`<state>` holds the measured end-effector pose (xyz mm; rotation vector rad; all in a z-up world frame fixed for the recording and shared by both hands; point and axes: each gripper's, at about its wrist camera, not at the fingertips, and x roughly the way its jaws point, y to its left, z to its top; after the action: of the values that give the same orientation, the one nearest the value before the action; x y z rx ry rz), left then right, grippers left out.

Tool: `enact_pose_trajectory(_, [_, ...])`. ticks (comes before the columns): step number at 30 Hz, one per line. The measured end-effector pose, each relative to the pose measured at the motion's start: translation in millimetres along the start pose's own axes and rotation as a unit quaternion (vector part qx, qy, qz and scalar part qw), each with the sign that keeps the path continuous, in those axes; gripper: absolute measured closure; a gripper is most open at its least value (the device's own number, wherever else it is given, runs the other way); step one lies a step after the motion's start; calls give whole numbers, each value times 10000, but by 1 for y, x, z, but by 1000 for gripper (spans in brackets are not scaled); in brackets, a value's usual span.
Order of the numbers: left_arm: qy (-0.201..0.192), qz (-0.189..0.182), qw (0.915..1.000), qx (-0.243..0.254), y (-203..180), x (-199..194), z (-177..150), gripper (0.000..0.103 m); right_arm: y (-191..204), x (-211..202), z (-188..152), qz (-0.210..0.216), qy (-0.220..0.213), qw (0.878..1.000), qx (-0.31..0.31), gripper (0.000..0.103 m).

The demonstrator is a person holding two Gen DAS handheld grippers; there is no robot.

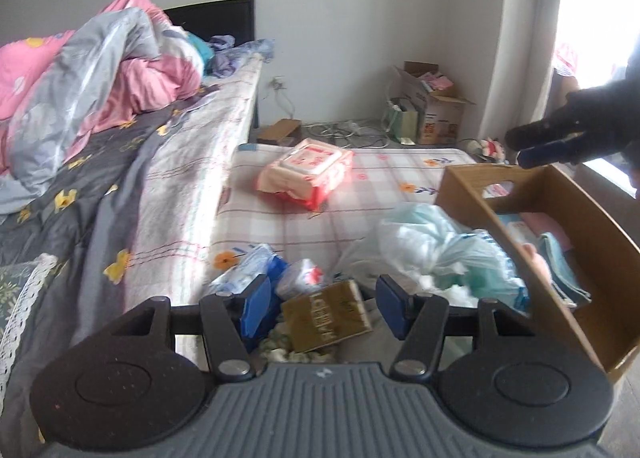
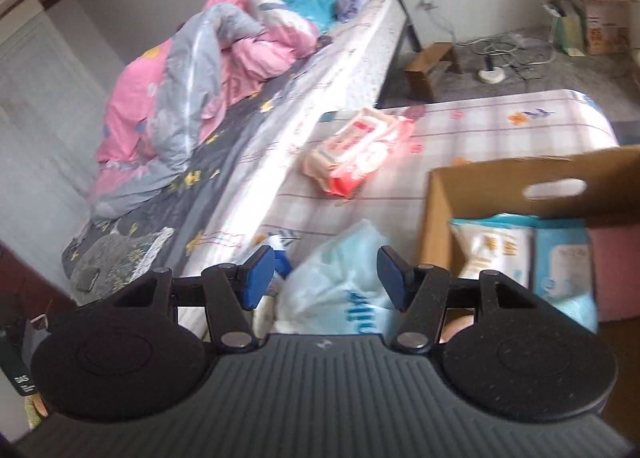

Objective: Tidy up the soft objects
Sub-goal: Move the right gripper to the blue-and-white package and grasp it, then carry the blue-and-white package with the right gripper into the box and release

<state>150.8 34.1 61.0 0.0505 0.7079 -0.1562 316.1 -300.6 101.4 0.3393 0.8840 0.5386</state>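
I see open checked mattress around the far wipes pack; near me, the bag and packets crowd it, cardboard box blocking right.

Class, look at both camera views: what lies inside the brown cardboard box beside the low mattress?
Inside the cardboard box a white-and-blue soft pack stands beside a light blue wipes pack, with something pink behind. Its bottom and anything beneath those packs are covered.
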Motion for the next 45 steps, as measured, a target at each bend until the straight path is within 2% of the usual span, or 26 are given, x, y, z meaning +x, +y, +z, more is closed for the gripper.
enact_pose_trajectory(4, [184,438,9988,-106,30,23,-6,45,55,60,28,497,517,9969,-316,43])
enact_pose_trajectory(8, [600,508,9968,-172,49,57,-14,48,92,150,42,730,1348,9875,-377,42])
enact_pose_trajectory(11, [942,495,9939,-293,61,85,-20,50,99,215,41,673,1927,9782,-371,42])
enact_pose_trajectory(14, [1184,445,9912,-392,69,107,-24,52,99,269,36,518,2318,9705,-409,42])
enact_pose_trajectory(18, [1498,412,9868,-448,75,131,-27,52,90,322,33,446,2720,9608,-294,42])
enact_pose_trajectory(21, [1614,224,9851,-554,79,141,-26,50,78,350,27,468,2963,9539,-118,42])
enact_pose_trajectory(26, [1691,237,9840,-499,77,148,-28,45,64,376,16,620,3163,9466,121,40])
enact_pose_trajectory(30, [1673,214,9842,-539,76,150,-26,45,59,380,11,769,3189,9444,236,39])
enact_pose_trajectory(32, [1637,218,9847,-559,75,149,-23,49,63,380,9,754,3161,9456,133,44])
enact_pose_trajectory(33, [1631,223,9847,-576,76,150,-19,50,65,378,9,798,3139,9460,134,50])
enact_pose_trajectory(34, [1599,258,9851,-579,75,148,-18,50,69,376,10,875,3115,9461,147,50])
enact_pose_trajectory(40, [1176,343,9904,-636,76,119,3,51,96,347,36,1041,2687,9573,-213,54])
enact_pose_trajectory(45, [670,402,9955,-535,62,73,24,52,113,305,61,1220,2304,9649,-307,54])
